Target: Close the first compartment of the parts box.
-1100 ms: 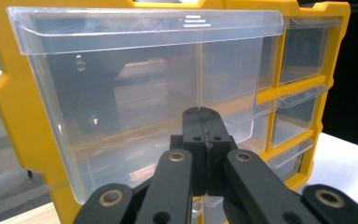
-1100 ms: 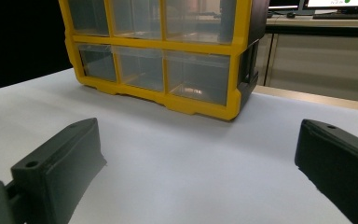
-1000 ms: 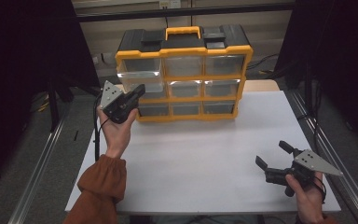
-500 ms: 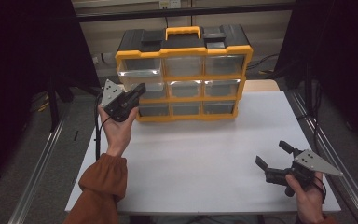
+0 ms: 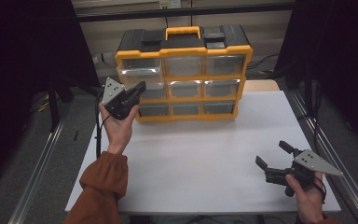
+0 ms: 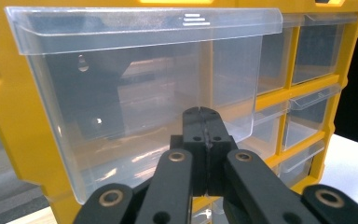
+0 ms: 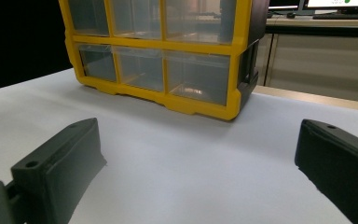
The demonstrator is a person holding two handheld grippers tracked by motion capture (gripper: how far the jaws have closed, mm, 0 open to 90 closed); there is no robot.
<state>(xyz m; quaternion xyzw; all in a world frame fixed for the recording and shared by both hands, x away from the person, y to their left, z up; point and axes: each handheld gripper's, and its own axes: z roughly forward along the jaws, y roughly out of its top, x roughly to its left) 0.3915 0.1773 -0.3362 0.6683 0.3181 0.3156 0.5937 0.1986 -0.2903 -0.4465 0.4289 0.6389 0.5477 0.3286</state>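
Note:
A yellow and black drawer cabinet point(image 5: 182, 46) with clear drawers stands at the back of the white table point(image 5: 191, 158). Its top-left drawer point(image 5: 140, 71) sticks out a little from the frame. My left gripper point(image 5: 141, 87), held up in a raised hand, is shut with nothing in it and points at the cabinet's left column. In the left gripper view its closed tips point(image 6: 204, 114) sit just before the lower front of that clear drawer point(image 6: 121, 88); whether they touch it I cannot tell. My right gripper point(image 5: 272, 154) rests low at the table's front right, open and empty point(image 7: 198, 158), facing the cabinet point(image 7: 186, 105).
Metal rails point(image 5: 42, 163) run along both sides of the table, with dark curtains beyond. A desk with monitors point(image 7: 335, 5) stands behind the cabinet in the right gripper view. Bare white tabletop lies between the two grippers.

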